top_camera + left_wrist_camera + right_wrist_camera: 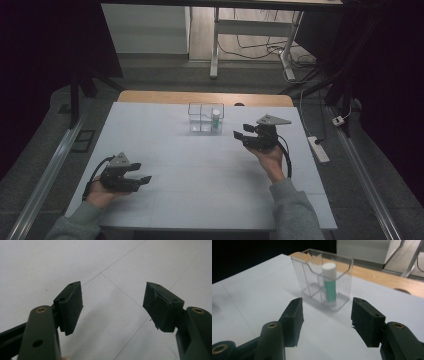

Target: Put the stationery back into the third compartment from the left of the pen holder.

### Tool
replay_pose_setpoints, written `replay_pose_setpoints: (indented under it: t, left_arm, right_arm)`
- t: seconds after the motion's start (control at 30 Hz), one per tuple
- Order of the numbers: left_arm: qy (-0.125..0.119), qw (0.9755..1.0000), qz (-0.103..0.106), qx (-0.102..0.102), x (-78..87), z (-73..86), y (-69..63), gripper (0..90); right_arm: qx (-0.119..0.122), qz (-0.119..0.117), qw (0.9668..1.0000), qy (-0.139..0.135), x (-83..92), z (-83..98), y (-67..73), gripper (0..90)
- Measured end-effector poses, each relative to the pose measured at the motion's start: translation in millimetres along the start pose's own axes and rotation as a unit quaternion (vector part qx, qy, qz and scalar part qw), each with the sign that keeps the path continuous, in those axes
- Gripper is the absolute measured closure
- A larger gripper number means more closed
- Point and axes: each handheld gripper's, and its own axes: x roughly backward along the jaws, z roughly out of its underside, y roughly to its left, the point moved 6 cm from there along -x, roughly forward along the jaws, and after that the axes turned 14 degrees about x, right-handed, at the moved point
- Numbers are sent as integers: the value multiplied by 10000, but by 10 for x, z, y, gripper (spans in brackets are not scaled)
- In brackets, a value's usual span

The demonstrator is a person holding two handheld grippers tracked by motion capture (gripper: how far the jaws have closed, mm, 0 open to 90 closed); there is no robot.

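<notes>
1. We see the right hand-held gripper (243, 136) above the bench (200, 170) toward its far right side, jaws apart with nothing between them, touching nothing.
2. Its jaws point at a clear box (322, 277) just beyond them; the two are near but apart.
3. The clear box stands near the middle of the bench's far edge, split into compartments. One compartment holds a glue stick (329, 283), upright, white cap on top, green label.
4. We note the left hand-held gripper (140, 172) near the front left corner of the bench, jaws wide apart and empty, well apart from the box.
</notes>
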Motion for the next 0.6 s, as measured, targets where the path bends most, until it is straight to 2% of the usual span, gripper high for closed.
replay_pose_setpoints:
  t: [0.37,0.6]
  left_arm:
    - [-53,10000,16,-21,11,-16,-19,313]
    - [-84,10000,37,-8,12,-32,-39,313]
  right_arm:
    - [-92,-80,9996,266,417,426,181,414]
    - [-22,-71,9994,351,622,584,254,402]
